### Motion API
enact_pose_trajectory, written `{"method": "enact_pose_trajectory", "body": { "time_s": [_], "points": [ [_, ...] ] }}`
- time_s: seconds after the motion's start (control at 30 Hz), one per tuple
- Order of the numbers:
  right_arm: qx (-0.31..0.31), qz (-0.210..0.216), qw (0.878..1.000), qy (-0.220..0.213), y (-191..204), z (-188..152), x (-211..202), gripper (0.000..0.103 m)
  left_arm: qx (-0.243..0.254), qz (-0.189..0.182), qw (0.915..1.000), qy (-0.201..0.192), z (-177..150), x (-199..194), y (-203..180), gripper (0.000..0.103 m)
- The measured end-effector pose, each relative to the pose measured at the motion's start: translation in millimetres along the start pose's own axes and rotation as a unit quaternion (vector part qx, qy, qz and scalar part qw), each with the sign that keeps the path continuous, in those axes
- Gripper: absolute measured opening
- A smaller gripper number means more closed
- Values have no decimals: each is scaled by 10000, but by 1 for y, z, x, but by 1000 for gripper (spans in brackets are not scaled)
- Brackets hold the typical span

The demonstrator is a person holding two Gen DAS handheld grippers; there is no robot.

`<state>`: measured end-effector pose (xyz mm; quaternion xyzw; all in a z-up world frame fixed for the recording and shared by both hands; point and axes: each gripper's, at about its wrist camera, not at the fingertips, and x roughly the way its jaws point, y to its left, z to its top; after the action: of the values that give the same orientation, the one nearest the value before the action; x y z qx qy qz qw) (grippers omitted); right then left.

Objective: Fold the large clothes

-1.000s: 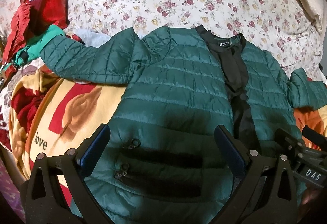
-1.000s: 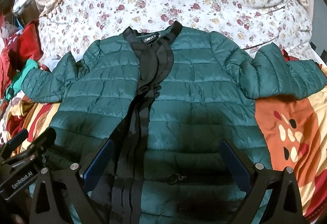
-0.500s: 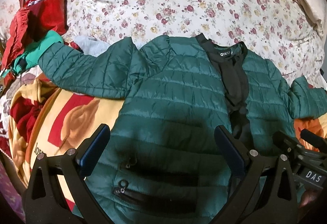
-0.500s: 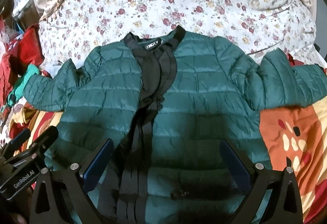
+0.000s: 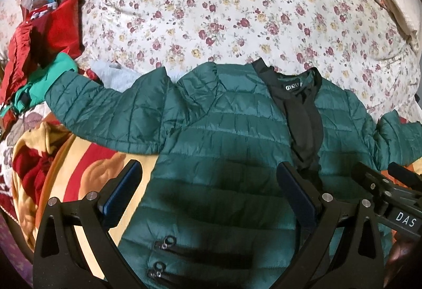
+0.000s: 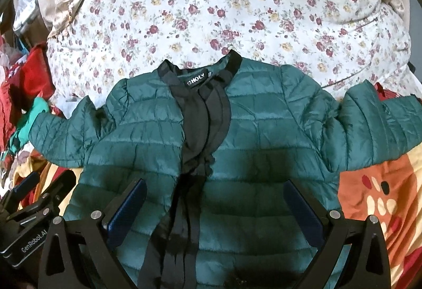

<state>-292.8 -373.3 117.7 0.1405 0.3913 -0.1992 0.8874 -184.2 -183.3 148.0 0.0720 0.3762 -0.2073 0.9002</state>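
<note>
Both tongs are hanging open over the lower half of the green puffer jacket [image 5: 226, 146], gripping nothing: the left tongs [image 5: 208, 191] are spanning the jacket's left panel above the pocket zippers [image 5: 164, 242], and the right tongs [image 6: 213, 207] are straddling the black front placket [image 6: 203, 115]. The jacket is lying face up and spread flat on the bed, its collar reaching onto the floral quilt [image 5: 237, 6] and its hem over the orange patterned blanket [image 6: 382, 199].

Several things could be going wrong from here. The shell looks slick and puffy, so a shallow pinch is likely to be catching only the top layer and sliding off mid-fold. The left sleeve [image 5: 105, 115] is lying across a heap of red clothes [image 5: 55, 25], which could be dragging along with it. The front is standing unfastened, so one panel may be flopping open as it lifts. The right cuff is running out of view; I cannot tell whether it is lying free.
</note>
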Motion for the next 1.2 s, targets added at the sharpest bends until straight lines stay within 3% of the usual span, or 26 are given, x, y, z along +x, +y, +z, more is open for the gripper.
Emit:
{"method": "enact_pose_trajectory", "body": {
  "time_s": [0.43, 1.2],
  "points": [
    [-55, -85, 9999, -47, 4, 27, 19, 103, -4, 181, 9998, -41, 29, 27, 9, 102],
    [-131, -148, 9990, 389, 11, 16, 79, 103, 8, 344, 9993, 137, 28, 72, 10, 102]
  ]
}}
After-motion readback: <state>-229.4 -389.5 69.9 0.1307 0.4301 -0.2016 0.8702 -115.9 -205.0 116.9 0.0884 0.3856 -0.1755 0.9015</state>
